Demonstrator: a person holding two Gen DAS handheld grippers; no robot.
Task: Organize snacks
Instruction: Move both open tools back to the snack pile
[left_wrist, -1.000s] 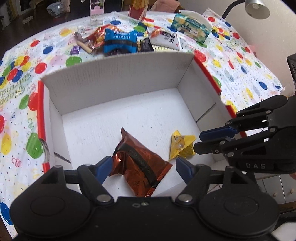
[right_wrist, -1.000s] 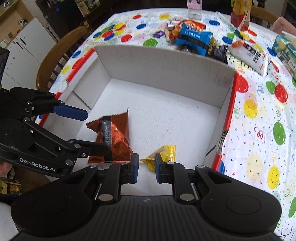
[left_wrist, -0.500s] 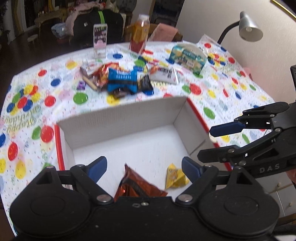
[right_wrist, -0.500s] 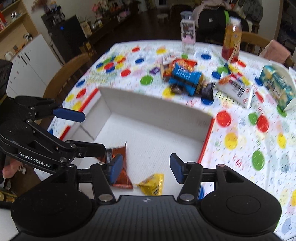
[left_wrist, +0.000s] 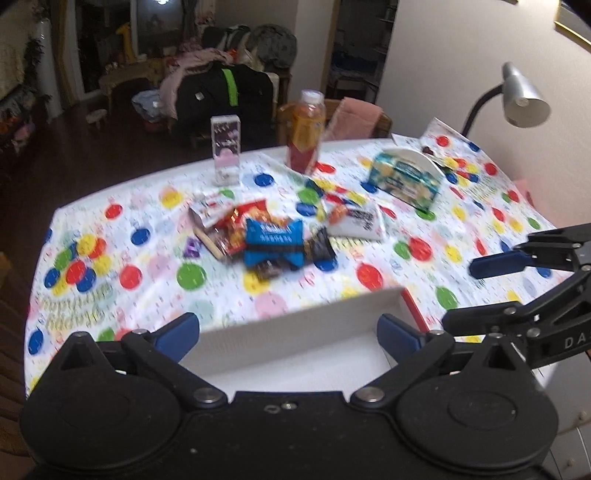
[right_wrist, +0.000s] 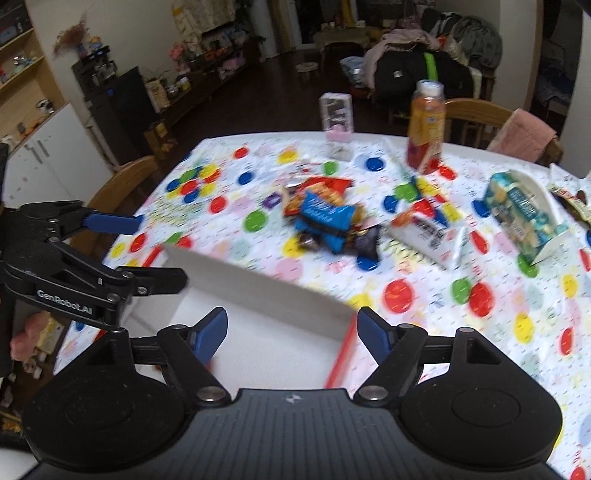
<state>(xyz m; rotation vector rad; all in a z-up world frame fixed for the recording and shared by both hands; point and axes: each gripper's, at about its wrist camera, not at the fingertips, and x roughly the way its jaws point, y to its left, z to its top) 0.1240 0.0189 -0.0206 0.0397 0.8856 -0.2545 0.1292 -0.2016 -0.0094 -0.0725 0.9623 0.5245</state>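
A white cardboard box (left_wrist: 295, 328) (right_wrist: 266, 291) with red edges sits on the table's near side; its floor and contents are hidden behind the grippers. My left gripper (left_wrist: 288, 332) hangs open above the box, empty. My right gripper (right_wrist: 291, 332) is open and empty too, over the box's right corner. Beyond the box lies a pile of snacks: a blue packet (left_wrist: 273, 240) (right_wrist: 325, 218), red packets (left_wrist: 236, 221), a dark wrapper (left_wrist: 321, 247) and a white packet (left_wrist: 358, 221) (right_wrist: 428, 236). Each gripper shows in the other's view, the right one (left_wrist: 491, 291) and the left one (right_wrist: 155, 251).
An orange drink bottle (left_wrist: 306, 136) (right_wrist: 424, 129), a clear pink box (left_wrist: 225, 151) and a blue-green snack carton in a white holder (left_wrist: 406, 177) (right_wrist: 524, 210) stand at the back. A grey desk lamp (left_wrist: 521, 96) is at the right. Wooden chairs (right_wrist: 118, 192) ring the table.
Both grippers have risen and tilted up from inside the box. The right gripper went from shut to open. The brown and yellow snacks in the box have dropped out of sight.
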